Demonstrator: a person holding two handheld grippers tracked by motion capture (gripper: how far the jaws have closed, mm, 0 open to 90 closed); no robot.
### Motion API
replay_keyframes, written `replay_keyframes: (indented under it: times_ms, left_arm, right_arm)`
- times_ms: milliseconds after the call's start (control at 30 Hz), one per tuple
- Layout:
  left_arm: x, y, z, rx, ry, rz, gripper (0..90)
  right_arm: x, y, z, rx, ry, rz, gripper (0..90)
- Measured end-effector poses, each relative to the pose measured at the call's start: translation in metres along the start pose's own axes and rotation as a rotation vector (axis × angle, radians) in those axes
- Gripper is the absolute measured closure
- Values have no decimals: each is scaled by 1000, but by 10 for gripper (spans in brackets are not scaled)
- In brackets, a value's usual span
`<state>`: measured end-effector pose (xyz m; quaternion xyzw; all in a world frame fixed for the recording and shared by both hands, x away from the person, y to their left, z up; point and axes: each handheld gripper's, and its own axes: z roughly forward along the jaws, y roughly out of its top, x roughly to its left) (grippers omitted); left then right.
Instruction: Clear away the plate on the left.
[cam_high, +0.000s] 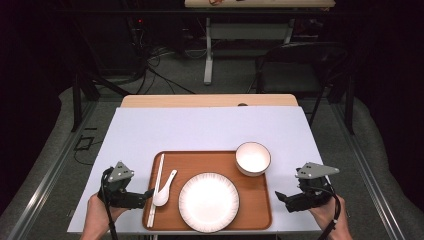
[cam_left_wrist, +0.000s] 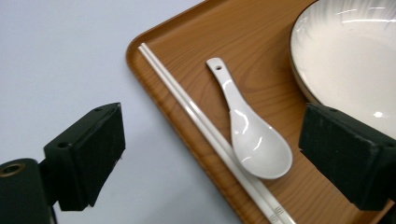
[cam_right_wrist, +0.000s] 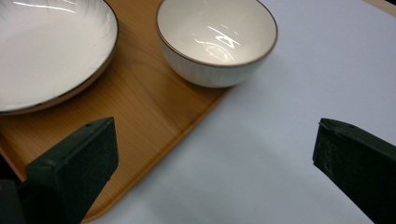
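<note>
Both wide-open, empty claws flank the tray; spoon (cam_left_wrist: 252, 130) lies lengthwise, handle pointing away.

Lab-like recording room: dark surround, tangled floor cables (cam_high: 150, 62), bare desks (cam_high: 260, 4), office chair (cam_high: 295, 67).

Desk (cam_high: 210, 127) under a pale sheet.
One wooden tray (cam_high: 215, 160) lies flat on it, near the front edge.
</note>
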<state>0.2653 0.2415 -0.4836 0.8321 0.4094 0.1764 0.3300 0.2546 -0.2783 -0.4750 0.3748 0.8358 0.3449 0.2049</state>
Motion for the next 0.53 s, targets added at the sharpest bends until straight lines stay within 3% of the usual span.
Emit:
replay_keyframes:
  times_ms: [267, 400, 533]
  left_arm:
    - [2, -12, -2, 23, 60, -20, 13]
    - [4, -15, 0, 42, 70, -8, 15]
    - [7, -17, 3, 66, 109, 14, 10]
  right_arm:
    - [-11, -23, -8, 21, -8, 46, 0]
    - [-14, -26, -7, 16, -12, 44, 0]
    - [-17, -29, -5, 7, -20, 43, 0]
